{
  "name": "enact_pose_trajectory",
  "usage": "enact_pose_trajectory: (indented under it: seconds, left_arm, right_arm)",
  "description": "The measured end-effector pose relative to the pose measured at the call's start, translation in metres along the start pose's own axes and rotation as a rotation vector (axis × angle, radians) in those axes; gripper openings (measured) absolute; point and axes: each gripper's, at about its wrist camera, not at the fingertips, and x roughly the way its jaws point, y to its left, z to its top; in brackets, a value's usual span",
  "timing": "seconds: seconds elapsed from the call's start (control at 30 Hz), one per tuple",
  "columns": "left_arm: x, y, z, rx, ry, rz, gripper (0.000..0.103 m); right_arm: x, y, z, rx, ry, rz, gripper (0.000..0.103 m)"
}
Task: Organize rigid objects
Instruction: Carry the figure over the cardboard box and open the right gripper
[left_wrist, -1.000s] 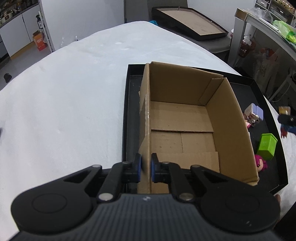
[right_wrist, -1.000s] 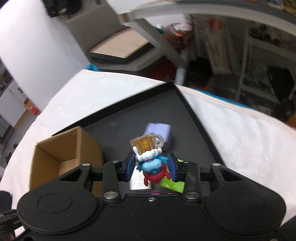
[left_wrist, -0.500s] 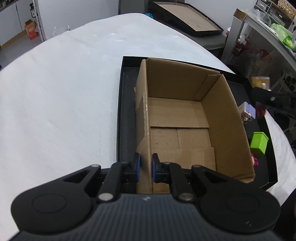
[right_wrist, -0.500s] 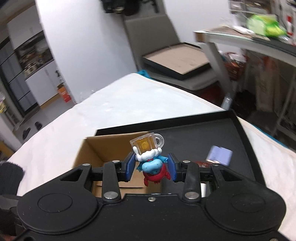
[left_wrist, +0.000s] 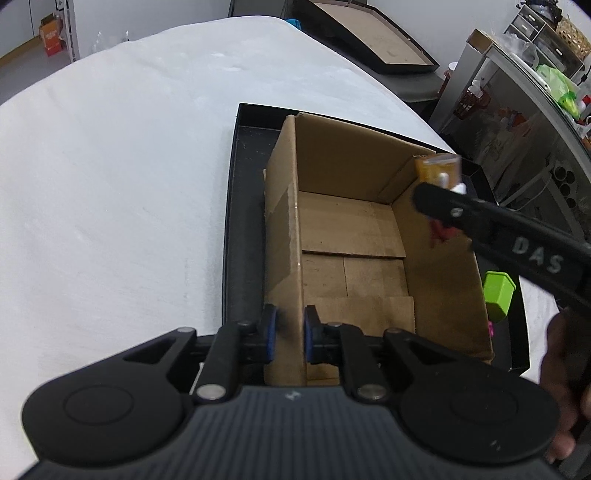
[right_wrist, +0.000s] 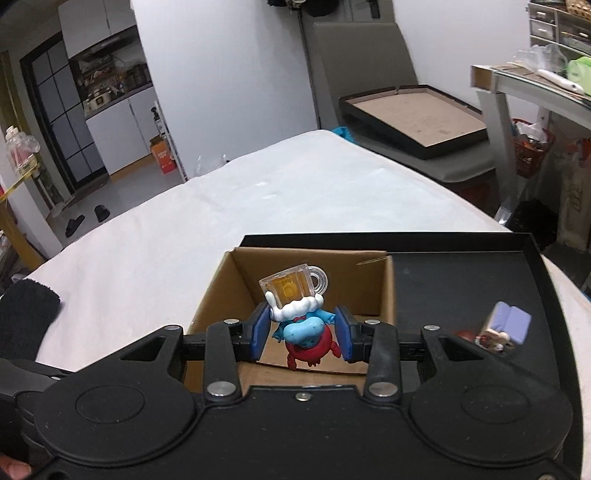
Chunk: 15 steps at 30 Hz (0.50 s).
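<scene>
Blue-red smurf toy (right_wrist: 303, 332) w/ amber mug, gripped in right claw (right_wrist: 301, 332), left claw (left_wrist: 286, 334) clamping cardboard box (left_wrist: 436, 266) wall

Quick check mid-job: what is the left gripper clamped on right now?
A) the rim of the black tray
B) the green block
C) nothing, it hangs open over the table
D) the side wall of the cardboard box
D: in the left wrist view the left gripper has its blue pads on either side of the near wall of the cardboard box, while the green block sits outside the box on the black tray.
</scene>
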Motion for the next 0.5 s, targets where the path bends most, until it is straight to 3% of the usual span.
enact_pose_trajectory:
  seconds: [0.27, 0.37, 0.43, 0.5]
  left_arm:
    - [0.001, 0.006, 0.0, -0.022, 0.0, -0.026, 0.013]
    - [0.001, 0.007, 0.001, -0.038, 0.002, -0.03, 0.013]
    - [0.001, 0.008, 0.001, -0.04, 0.002, -0.031, 0.013]
    - [0.0, 0.008, 0.001, -0.043, 0.0, -0.033, 0.013]
  right_arm:
    - [0.018, 0.022, 0.001, -0.007, 0.005, 0.029, 0.037]
    - [0.022, 0.028, 0.006, -0.001, -0.005, 0.028, 0.042]
    - [0.022, 0.031, 0.008, -0.005, -0.016, 0.041, 0.063]
    - [0.018, 0.032, 0.007, -0.005, -0.031, 0.044, 0.072]
